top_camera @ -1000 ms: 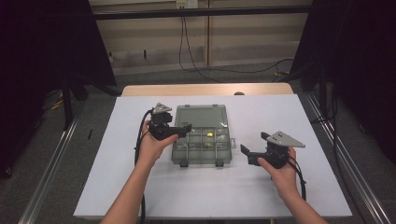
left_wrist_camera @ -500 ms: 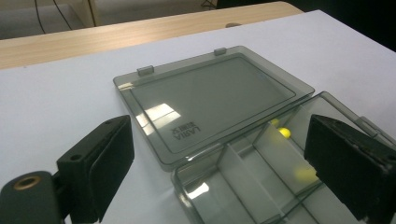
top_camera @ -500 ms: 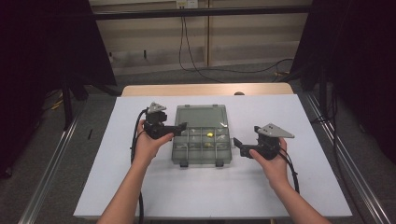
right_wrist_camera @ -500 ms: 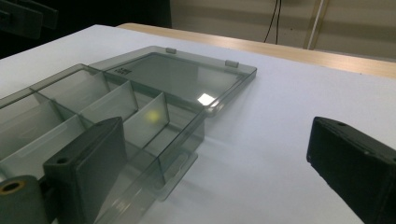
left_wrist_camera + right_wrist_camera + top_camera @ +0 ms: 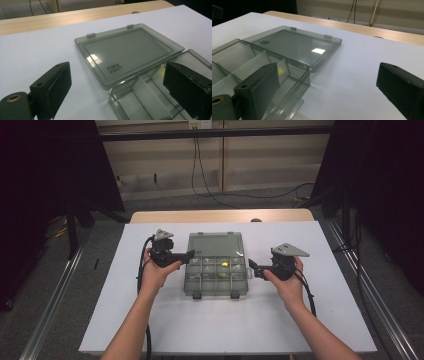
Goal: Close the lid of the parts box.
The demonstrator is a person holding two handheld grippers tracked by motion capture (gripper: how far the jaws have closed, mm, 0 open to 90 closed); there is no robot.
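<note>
A clear grey compartment box point(image 5: 216, 281) lies in the middle of the white table, its lid point(image 5: 215, 244) folded flat toward the back. Small parts sit in some cells, one of them yellow point(image 5: 225, 264). My left gripper point(image 5: 189, 254) is open at the box's left rear corner, where lid and tray meet. In the left gripper view the lid point(image 5: 125, 52) and a bare cell point(image 5: 140, 97) lie between its spread jaws point(image 5: 117, 85). My right gripper point(image 5: 252, 268) is open beside the box's right wall. The right gripper view shows the tray point(image 5: 249, 60) and the lid point(image 5: 297, 47) ahead of its jaws point(image 5: 329, 92).
The white table sheet point(image 5: 150, 320) stretches wide around the box. A wooden table edge point(image 5: 220, 215) runs along the back. Metal rails point(image 5: 55, 300) flank the table on both sides, and cables lie on the floor behind.
My right gripper has moved left and a little back, up to the box's right side. The left gripper has shifted slightly back along the box's left edge.
</note>
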